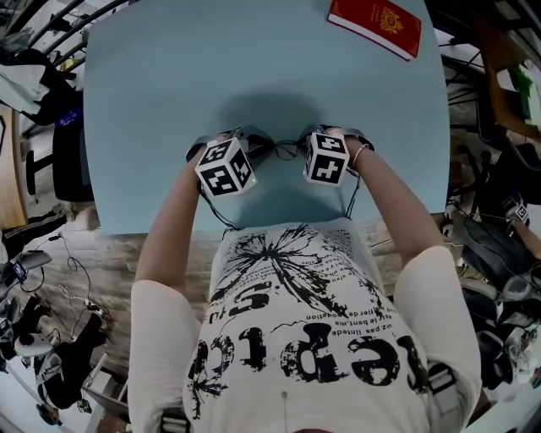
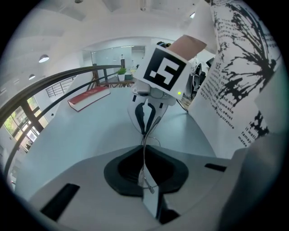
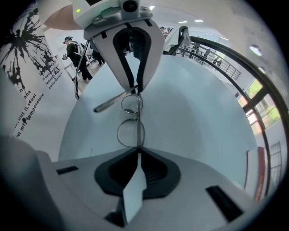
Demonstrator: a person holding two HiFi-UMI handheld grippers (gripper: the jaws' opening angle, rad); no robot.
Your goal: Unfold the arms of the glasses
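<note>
Found the glasses (image 1: 283, 150) over the near half of the table (image 1: 152, 101), strung between both tools; cannot tell whether touching the tabletop or just above it. Noted the left gripper (image 2: 145, 179) with jaws brought together on one end of the thin wire frame. Noted the right gripper (image 3: 135, 155) likewise pinched on the opposite end, at a lens rim. Saw one arm (image 3: 107, 105) jutting sideways from the frame, seemingly part-open; cannot tell the state of the other.

Risks, as judged:
- Bending or snapping the wire frame at a hinge, through pulling the two grips apart or twisting one against the other with both clamped.
- Slipping of the thin rim out of so narrow a pinch, through any jerk, with a drop onto the table.
- Scratching or smearing a lens, through pad pressure on glass rather than metal.
- Forcing an arm past its stop, through swinging without feel for the hinge's end.

Containers: none seen on or beside the table in any view. Logged only a red booklet (image 1: 374, 25) lying flat at the table's far right corner, well apart from the work.
</note>
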